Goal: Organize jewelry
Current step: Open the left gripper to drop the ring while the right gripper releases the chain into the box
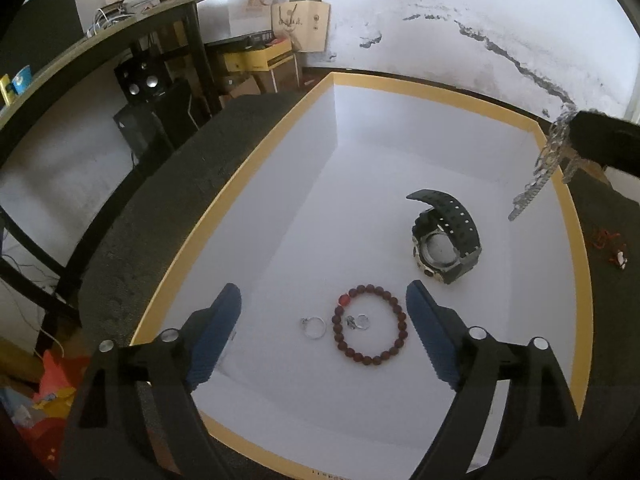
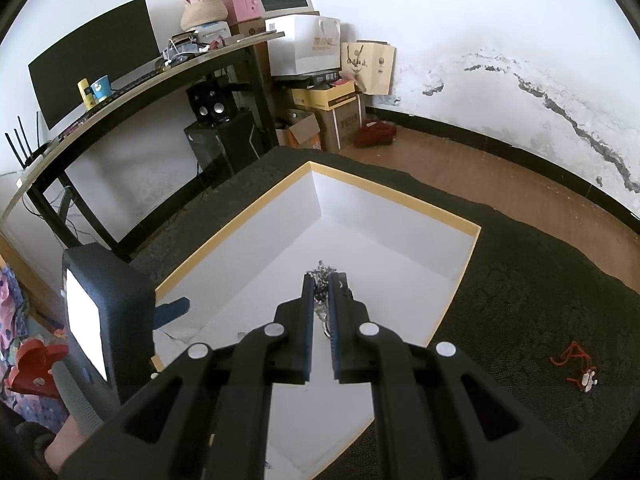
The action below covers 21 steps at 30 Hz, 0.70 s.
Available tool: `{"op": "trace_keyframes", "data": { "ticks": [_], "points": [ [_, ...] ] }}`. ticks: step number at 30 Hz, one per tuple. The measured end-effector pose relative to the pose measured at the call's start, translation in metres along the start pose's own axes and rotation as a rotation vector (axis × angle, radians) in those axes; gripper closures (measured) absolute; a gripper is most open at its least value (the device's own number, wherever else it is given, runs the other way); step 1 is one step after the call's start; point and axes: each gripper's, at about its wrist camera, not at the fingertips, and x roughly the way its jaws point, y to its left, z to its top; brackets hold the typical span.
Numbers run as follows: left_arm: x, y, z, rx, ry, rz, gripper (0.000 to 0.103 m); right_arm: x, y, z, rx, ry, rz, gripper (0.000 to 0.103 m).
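Observation:
A white box with a yellow rim [image 1: 256,152] lies on dark carpet. Inside it are a dark red bead bracelet [image 1: 401,317], a silver ring [image 1: 320,335], a small silver piece [image 1: 359,321] within the bracelet's loop, and a black watch [image 1: 448,236]. My left gripper [image 1: 323,292] hangs open over the bracelet, touching nothing. My right gripper [image 2: 320,280] is shut on a silver chain [image 2: 320,272], which dangles over the box's right side [image 1: 550,160].
A red string charm [image 2: 576,364] lies on the carpet right of the box. A black desk [image 2: 132,92] with a monitor, speakers and stacked cartons stands at the back left. Wooden floor and a cracked white wall lie beyond.

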Motion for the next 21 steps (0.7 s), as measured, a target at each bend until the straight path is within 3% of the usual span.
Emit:
{"op": "trace_keyframes", "data": {
  "ticks": [11,21],
  "points": [
    [-0.018,0.015,-0.004,-0.027,-0.023,-0.035,0.020,0.026,-0.004,-0.009,-0.005,0.057,-0.021,0.095],
    [-0.024,0.052,-0.002,-0.102,-0.054,-0.015,0.019,0.084,-0.009,-0.033,-0.026,0.208,-0.054,0.095]
  ]
}}
